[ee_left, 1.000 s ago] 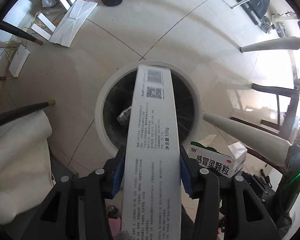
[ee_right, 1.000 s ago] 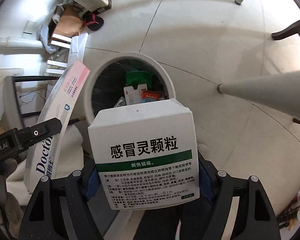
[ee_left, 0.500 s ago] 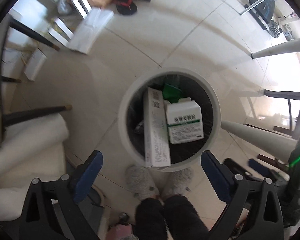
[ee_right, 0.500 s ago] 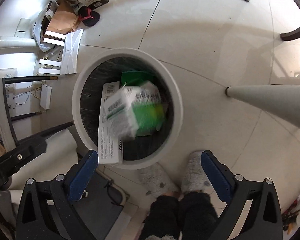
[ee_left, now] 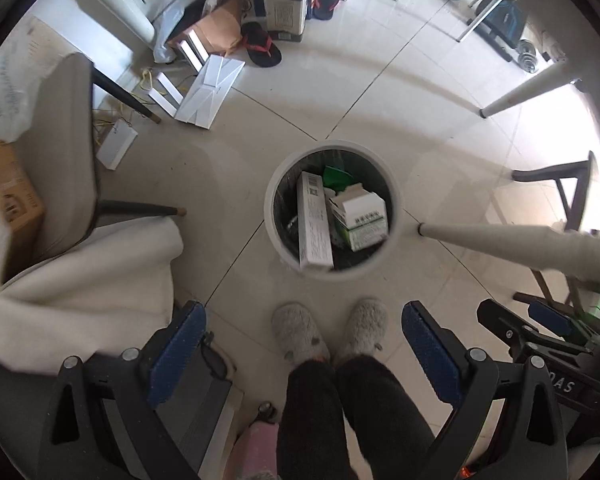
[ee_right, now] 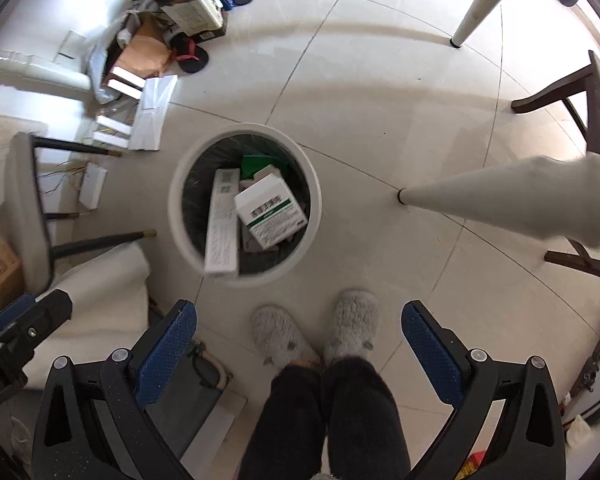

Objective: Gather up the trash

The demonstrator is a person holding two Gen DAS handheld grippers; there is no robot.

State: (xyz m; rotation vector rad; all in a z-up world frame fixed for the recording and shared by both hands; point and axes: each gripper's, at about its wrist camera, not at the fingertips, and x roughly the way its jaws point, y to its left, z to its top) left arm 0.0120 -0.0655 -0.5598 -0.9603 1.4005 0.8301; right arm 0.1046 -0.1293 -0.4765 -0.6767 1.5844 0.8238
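Observation:
A round white trash bin (ee_left: 276,236) (ee_right: 178,222) with a black liner stands on the tiled floor. Inside lie a long white toothpaste box (ee_left: 314,222) (ee_right: 222,222), leaning against the near rim, and a white-and-green medicine box (ee_left: 364,216) (ee_right: 270,214), over other trash. My left gripper (ee_left: 302,344) is open and empty, high above the floor, nearer me than the bin. My right gripper (ee_right: 298,340) is also open and empty, high above and nearer than the bin; it also shows at the right edge of the left wrist view (ee_left: 540,328).
The person's grey slippers (ee_left: 296,334) (ee_right: 282,338) stand just in front of the bin. A white table leg (ee_left: 500,240) (ee_right: 500,196) slants in at right. A grey chair with a white cloth (ee_left: 72,184) is at left. Boxes and sandals (ee_left: 260,48) clutter the far floor.
A second ago each gripper held a box over the bin. Both opened and the boxes dropped into the bin. Both grippers have since risen higher above it.

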